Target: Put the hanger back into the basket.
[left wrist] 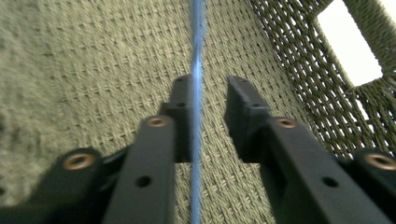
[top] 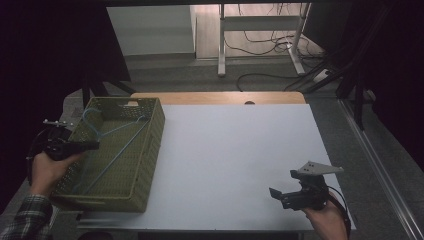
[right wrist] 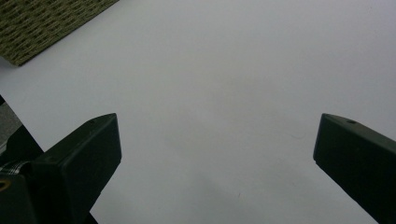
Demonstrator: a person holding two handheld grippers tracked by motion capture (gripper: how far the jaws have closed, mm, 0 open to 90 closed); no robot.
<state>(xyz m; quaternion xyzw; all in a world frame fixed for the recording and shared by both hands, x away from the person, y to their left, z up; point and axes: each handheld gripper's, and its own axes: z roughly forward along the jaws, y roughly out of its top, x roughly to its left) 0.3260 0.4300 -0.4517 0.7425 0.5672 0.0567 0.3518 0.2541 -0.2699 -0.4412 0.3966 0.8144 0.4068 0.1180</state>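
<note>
A blue wire hanger (top: 117,152) lies inside the olive woven basket (top: 145,165) at the table's left. My left gripper (top: 95,146) reaches over the basket's left wall. In the left gripper view its jaws stand a little apart around the hanger's wire (left wrist: 198,42), which runs along the inner face of the left jaw, so the gripper (left wrist: 209,100) is open. My right gripper (top: 282,186) hovers near the table's front right, open wide with nothing between its fingers (right wrist: 93,144), above the bare white tabletop (right wrist: 224,70).
The white table (top: 240,150) has a wooden strip along its far edge. A corner of the basket (right wrist: 42,23) shows in the right gripper view. Behind the table are a white desk frame (top: 260,30) and cables on the floor.
</note>
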